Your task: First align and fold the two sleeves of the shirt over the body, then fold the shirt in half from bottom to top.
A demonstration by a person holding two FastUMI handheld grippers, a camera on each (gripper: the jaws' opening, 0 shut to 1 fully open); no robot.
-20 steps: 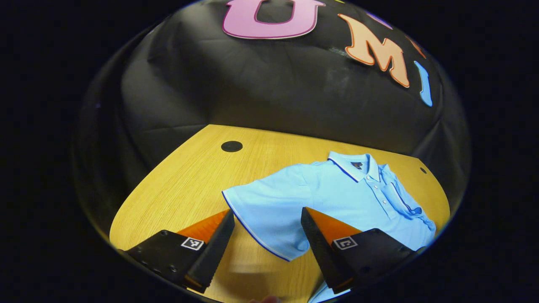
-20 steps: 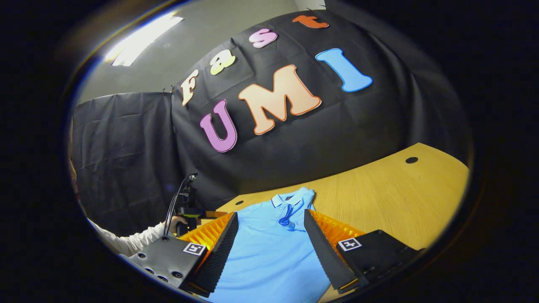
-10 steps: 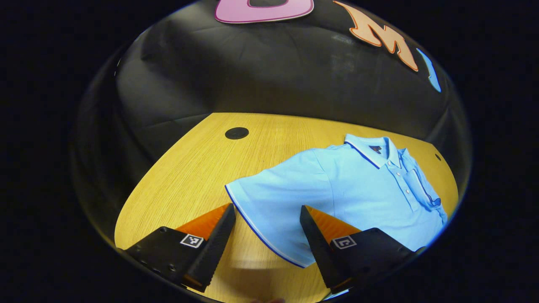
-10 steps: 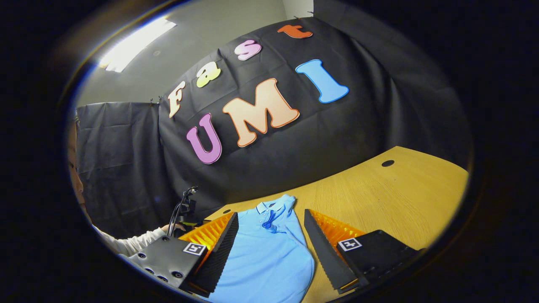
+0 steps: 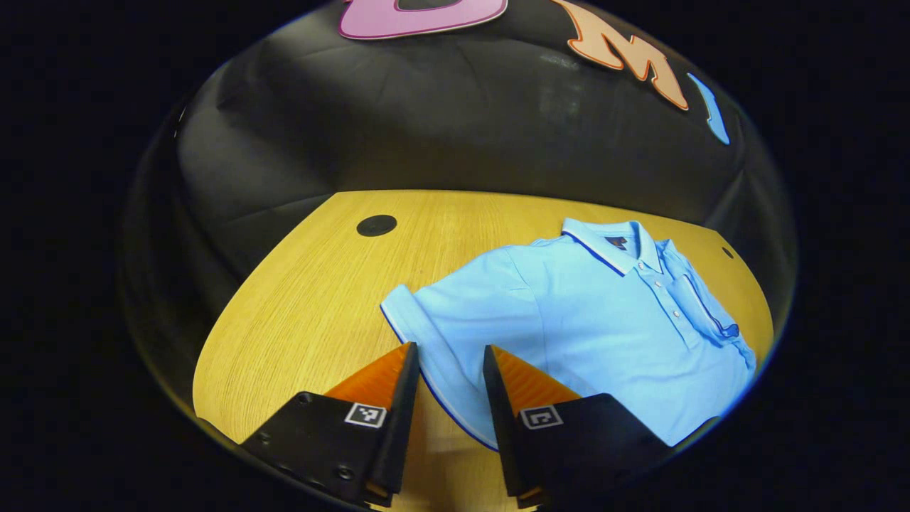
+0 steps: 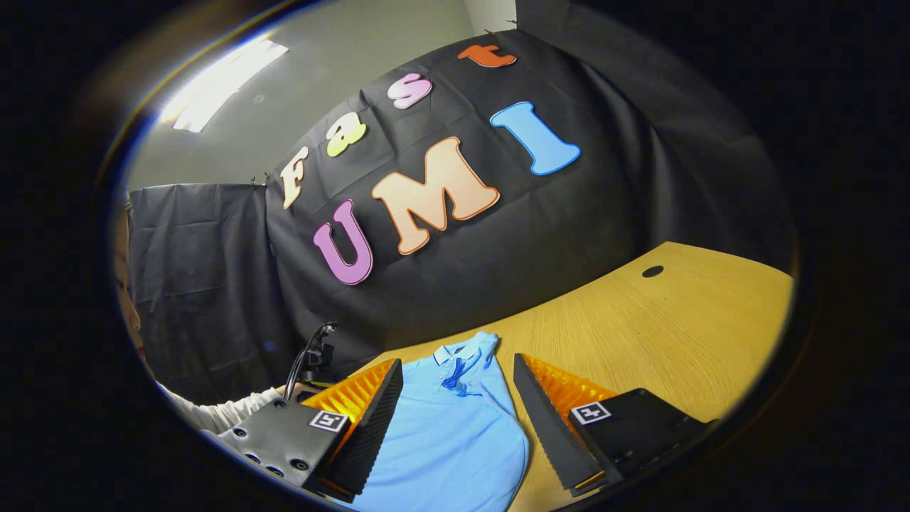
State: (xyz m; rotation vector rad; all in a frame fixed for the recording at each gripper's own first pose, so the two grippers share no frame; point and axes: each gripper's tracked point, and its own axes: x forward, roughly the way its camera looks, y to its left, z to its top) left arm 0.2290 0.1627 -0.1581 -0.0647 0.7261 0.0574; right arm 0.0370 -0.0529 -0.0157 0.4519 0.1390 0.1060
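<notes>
We logged the shirt point(image 5: 604, 327) lying flat, collar toward the far edge of the table point(image 5: 313, 299), with one sleeve point(image 5: 441, 334) spread toward the left side and the other apparently already folded over the body. The left gripper point(image 5: 449, 370) had its fingers narrowed around that sleeve's hem but a gap showed, so we could not tell if it was clamped; the right gripper point(image 6: 455, 398) hung released over the shirt's lower body. We judged the first step, sleeve folding, half done, so next the pinch needs securing, then the sleeve lifting across the body.
</notes>
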